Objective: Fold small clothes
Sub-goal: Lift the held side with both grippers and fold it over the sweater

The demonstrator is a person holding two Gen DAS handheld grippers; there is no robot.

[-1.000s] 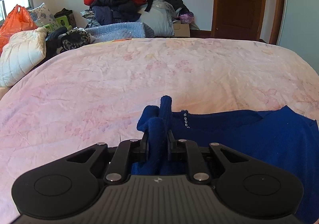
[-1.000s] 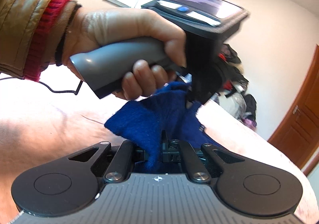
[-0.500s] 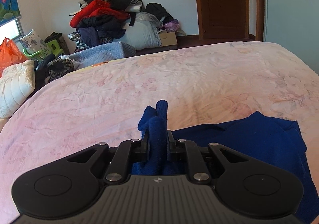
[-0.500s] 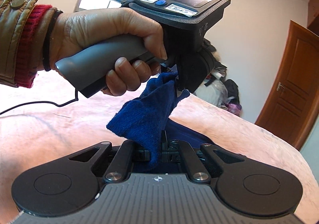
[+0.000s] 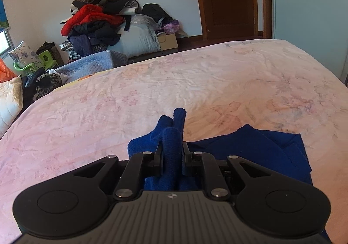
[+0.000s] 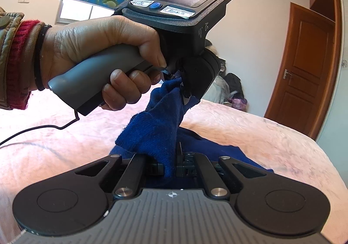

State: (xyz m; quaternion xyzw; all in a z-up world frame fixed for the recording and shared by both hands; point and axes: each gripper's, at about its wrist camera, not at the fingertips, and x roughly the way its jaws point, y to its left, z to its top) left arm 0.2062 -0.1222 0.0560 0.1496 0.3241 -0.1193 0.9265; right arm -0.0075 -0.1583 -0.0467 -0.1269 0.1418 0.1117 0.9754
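While the left gripper points forward over the pink bedspread, its fingers are clamped on a bunched edge of the blue garment, the rest of which lies flat on the bed to its right. Right gripper likewise pinches a raised fold of the garment. From the right wrist view, the person's left hand wraps the grey handle, wrist level, above the cloth.

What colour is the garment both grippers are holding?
Dark blue garment, clearest in the left wrist view.

Clothes pile beside wooden door.
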